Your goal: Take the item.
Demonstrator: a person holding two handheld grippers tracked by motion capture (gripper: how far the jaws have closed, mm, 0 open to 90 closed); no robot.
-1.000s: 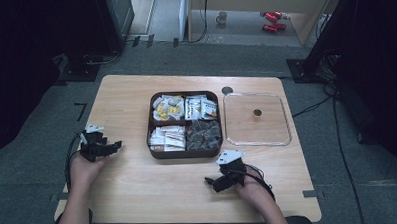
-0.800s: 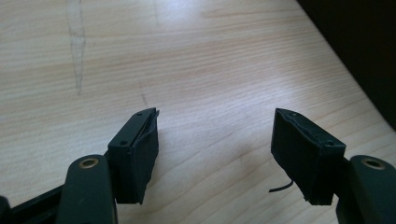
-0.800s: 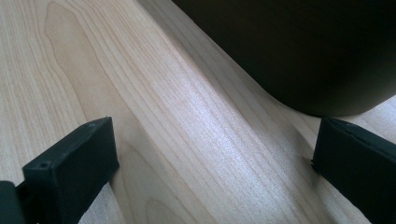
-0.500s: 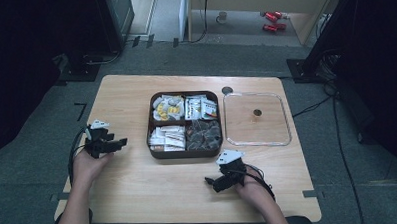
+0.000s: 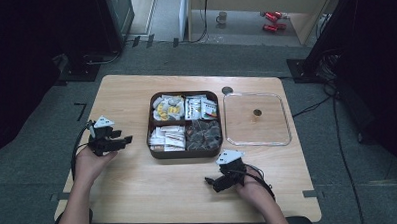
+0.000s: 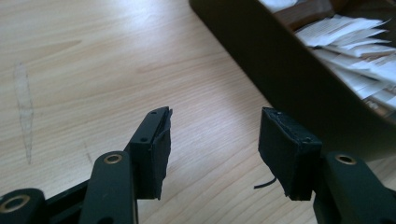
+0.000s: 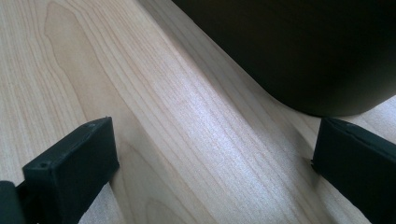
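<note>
Snack tray [image 5: 186,151] sits square on the worktop [image 5: 139,184], sides parallel to its edges.
Left claw [image 5: 118,142] and right claw [image 5: 212,183] both gape, empty.

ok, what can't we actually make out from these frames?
- High view: print on the packets in the brown box is too small to read; the small dark thing on the clear lid is too small to name.
- Left gripper view: the picture's edge cuts off the box.
- Right gripper view: the box wall hides its contents.

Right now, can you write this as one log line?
left gripper: open, beside box | right gripper: open, empty | clear lid: off, right of box
</note>
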